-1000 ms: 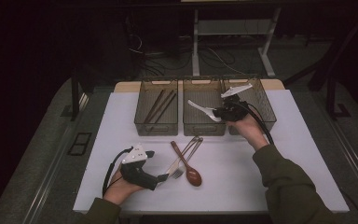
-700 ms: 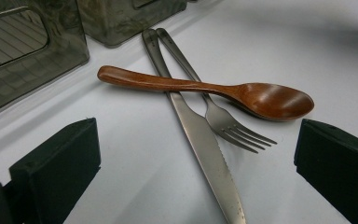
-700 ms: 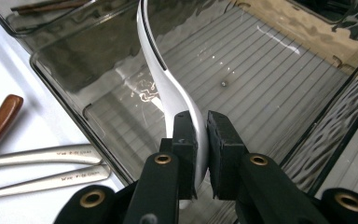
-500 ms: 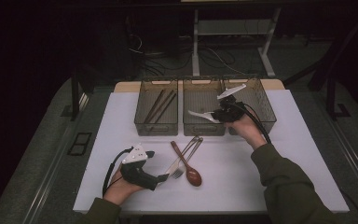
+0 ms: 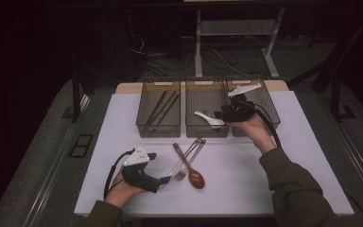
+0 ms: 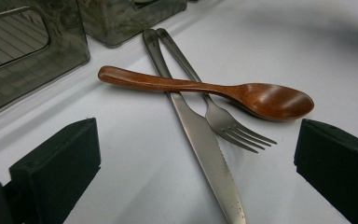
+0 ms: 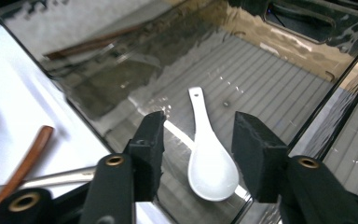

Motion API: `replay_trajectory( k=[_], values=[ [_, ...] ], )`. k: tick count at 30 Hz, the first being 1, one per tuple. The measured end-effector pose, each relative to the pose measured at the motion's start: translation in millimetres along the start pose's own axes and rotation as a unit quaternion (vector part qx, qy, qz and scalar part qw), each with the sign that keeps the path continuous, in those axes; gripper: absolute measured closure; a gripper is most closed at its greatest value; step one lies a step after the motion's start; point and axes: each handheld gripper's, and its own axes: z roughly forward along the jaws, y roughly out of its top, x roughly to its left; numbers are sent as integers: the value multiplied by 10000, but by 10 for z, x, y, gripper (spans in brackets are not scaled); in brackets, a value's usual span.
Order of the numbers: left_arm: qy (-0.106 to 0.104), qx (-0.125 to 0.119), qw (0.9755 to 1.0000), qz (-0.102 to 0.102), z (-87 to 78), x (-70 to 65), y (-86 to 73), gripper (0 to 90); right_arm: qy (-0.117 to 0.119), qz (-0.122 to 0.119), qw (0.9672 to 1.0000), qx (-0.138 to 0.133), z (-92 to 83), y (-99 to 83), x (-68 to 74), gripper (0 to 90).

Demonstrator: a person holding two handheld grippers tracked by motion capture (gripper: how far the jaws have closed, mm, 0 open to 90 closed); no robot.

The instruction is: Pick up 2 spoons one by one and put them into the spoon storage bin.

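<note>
Right gripper [image 7: 196,140]: we see its jaws just opened, white spoon [image 7: 209,158] released in the middle bin [image 5: 207,106].
Left gripper [image 6: 196,168]: spread, empty, near the table's [image 5: 274,189] front edge.

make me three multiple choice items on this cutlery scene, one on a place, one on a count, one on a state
1. Where does the white spoon lie?
A. on the white table
B. in the middle bin
C. in the left bin

2. How many pieces of cutlery lie loose on the table?
A. three
B. one
C. five

3. How do the jaws of the right gripper stand?
A. clamped on the white spoon
B. shut with nothing between them
C. apart, above the white spoon

Answers:
1 B: the high view shows it inside the middle bin.
2 A: wooden spoon, knife and fork lie crossed.
3 C: both pads stand clear of the spoon; the jaws have just been opening.
</note>
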Motion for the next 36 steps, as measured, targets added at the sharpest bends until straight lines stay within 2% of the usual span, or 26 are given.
replay_trajectory(
  k=[5,11,22,29,36],
  values=[
    [2,10,10000,-4,2,-5,0,0,149,12,9997,-188,-113,-34,42,458],
    [8,11,10000,3,-1,-4,1,0,252,-57,9994,-231,-195,-109,122,427],
    [16,7,10000,6,-5,-5,2,0,542,-81,9983,-181,-270,-341,269,406],
    [19,7,10000,8,-4,-9,6,0,666,-31,9977,-102,-299,-515,325,395],
    [18,-6,10000,8,-9,-8,6,0,697,-122,9975,19,-338,-658,405,398]
  ],
)
